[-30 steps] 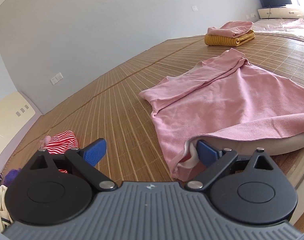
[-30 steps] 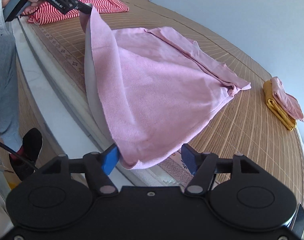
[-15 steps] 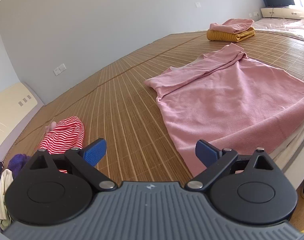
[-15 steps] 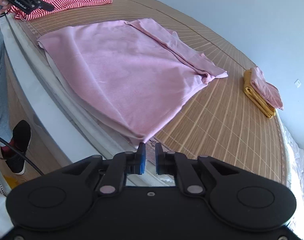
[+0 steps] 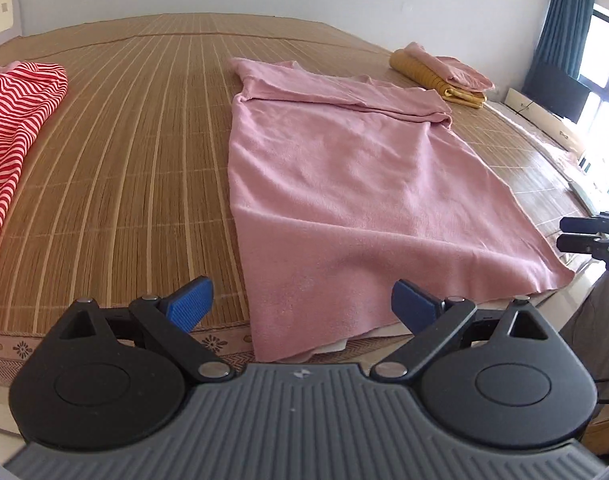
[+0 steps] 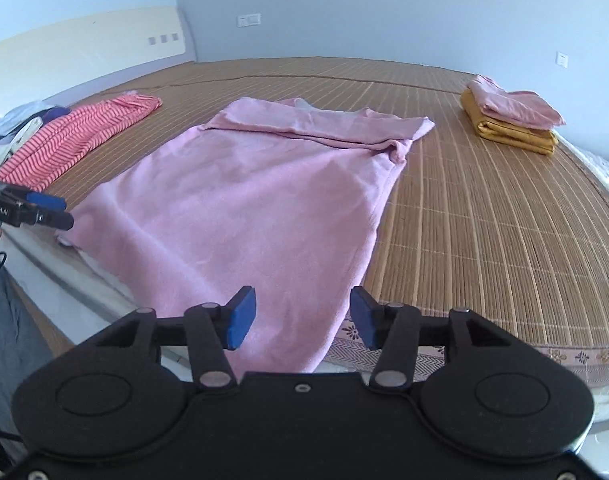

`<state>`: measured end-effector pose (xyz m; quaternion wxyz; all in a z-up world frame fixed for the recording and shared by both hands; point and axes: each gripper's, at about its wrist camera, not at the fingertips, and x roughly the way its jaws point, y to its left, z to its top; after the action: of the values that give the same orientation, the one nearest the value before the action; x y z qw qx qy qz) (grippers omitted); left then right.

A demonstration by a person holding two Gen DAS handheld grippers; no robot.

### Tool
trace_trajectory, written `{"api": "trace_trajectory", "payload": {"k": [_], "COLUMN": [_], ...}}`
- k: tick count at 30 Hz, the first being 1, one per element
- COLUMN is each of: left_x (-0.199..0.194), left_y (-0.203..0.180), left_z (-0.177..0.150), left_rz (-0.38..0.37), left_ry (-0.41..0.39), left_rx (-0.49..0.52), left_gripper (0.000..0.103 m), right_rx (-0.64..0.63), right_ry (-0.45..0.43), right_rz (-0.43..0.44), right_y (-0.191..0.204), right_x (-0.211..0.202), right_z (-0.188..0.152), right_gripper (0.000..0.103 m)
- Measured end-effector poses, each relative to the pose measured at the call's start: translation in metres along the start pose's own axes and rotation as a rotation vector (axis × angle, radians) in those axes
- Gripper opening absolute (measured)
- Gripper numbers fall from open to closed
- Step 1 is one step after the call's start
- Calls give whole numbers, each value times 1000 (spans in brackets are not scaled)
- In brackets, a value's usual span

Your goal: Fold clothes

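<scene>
A pink garment (image 5: 344, 184) lies spread flat on the bamboo mat (image 5: 136, 152), its hem hanging slightly over the near bed edge and its sleeves folded across the far end. My left gripper (image 5: 302, 304) hovers open above the hem's left corner, holding nothing. My right gripper (image 6: 302, 316) is open over the hem's right corner (image 6: 288, 344), empty as well. The pink garment (image 6: 244, 208) fills the middle of the right wrist view. Each gripper shows in the other's view: the right one (image 5: 584, 232) at the far right, the left one (image 6: 44, 210) at the far left.
A red-and-white striped garment (image 5: 12, 120) lies to the left on the mat, also (image 6: 76, 136). A folded pink piece sits on a folded yellow one (image 6: 512, 120) at the far right. More clothes pile up (image 6: 20, 136) at the left. The bed edge (image 6: 64, 288) runs below the hem.
Both grippers let go of the pink garment's hem, which dropped from lifted to flat on the mat. The right gripper, shut half a second ago, is now open. Both views turned toward the garment.
</scene>
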<state>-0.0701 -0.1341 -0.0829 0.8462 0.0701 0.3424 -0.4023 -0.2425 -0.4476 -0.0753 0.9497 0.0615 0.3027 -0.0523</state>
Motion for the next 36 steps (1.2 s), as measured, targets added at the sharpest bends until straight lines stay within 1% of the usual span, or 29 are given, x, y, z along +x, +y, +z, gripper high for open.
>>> {"api": "trace_trajectory", "payload": {"k": [1,3,4,5,6,8,10,11,12,13,14,16,17,18,19,20,21,22,23,24,25,26,28,29,32,33,34,35,36], "left_x": [6,13,15,15,16,17,18,18,17,16,14,7,4,1,0,-1,-1,-1,-1,-3,-5,-11,-22,-28,-45,-48,-50,-52,-54], "left_y": [-1,-2,-1,-1,-2,-2,-2,-2,-2,-2,-3,-4,-5,-4,-4,-4,-4,-4,-4,-4,-3,0,2,3,6,7,9,9,10], "left_z": [-1,-6,-6,-8,-8,-7,-4,-3,-2,-1,-1,-4,-5,-8,-10,-10,-10,-10,-9,-8,-6,-3,1,3,2,-1,-5,-9,-12], "left_rz": [15,20,24,26,17,18,17,14,-2,-24,-48,-57,-61,-61,-54,-48,-42,-39,-35,-32,-29,-29,-39,-45,-5,9,23,32,42], "left_ry": [-3,-10,-31,-54,-57,-66,-50,-44,-41,-35,-20,0,10,16,17,16,15,12,10,5,-4,-21,-25,-22,13,29,57,65,72], "left_rx": [9,-14,-35,-49,-49,-58,-62,-59,-55,-50,-36,-22,-16,-13,-11,-10,-10,-7,-8,-8,-6,-4,8,17,68,81,89,90,90], "left_gripper": [98,98,99,99,99,99,98,97,90,86,85,84,80,71,67,58,53,48,36,25,21,17,16,16,16,16,16,16,16], "right_rx": [39,118,156,188,215,208,186,169,152,136,124,115,116,123,135,140,143,147,158,170,178,175,176,167,139,135,129,122,114], "right_ry": [-3,-5,-5,-1,4,11,11,14,18,23,31,47,55,62,67,61,54,46,32,18,2,-25,-66,-65,-58,-23,-7,1,11], "right_rz": [-4,16,24,22,18,6,-2,1,4,5,5,13,20,30,35,34,33,33,39,45,49,43,26,19,-2,-10,-36,-94,-130], "right_y": [-4,-12,-16,-20,-24,-24,-19,-16,-13,-9,-6,-1,1,1,0,0,-2,-3,-7,-10,-14,-16,-21,-21,-21,-22,-23,-23,-24], "right_x": [4,10,13,15,17,19,19,18,18,16,14,9,6,4,4,4,4,4,2,-1,-4,-11,-25,-30,-43,-42,-41,-40,-39], "right_z": [-1,-3,-4,-6,-8,-11,-11,-11,-12,-14,-15,-19,-21,-23,-26,-28,-29,-29,-28,-27,-26,-23,-15,-14,-8,-9,-11,-14,-15], "right_gripper": [55,53,49,49,49,48,47,45,43,43,43,43,43,43,40,35,29,14,7,6,5,4,4,4,4,5,6,8,10]}}
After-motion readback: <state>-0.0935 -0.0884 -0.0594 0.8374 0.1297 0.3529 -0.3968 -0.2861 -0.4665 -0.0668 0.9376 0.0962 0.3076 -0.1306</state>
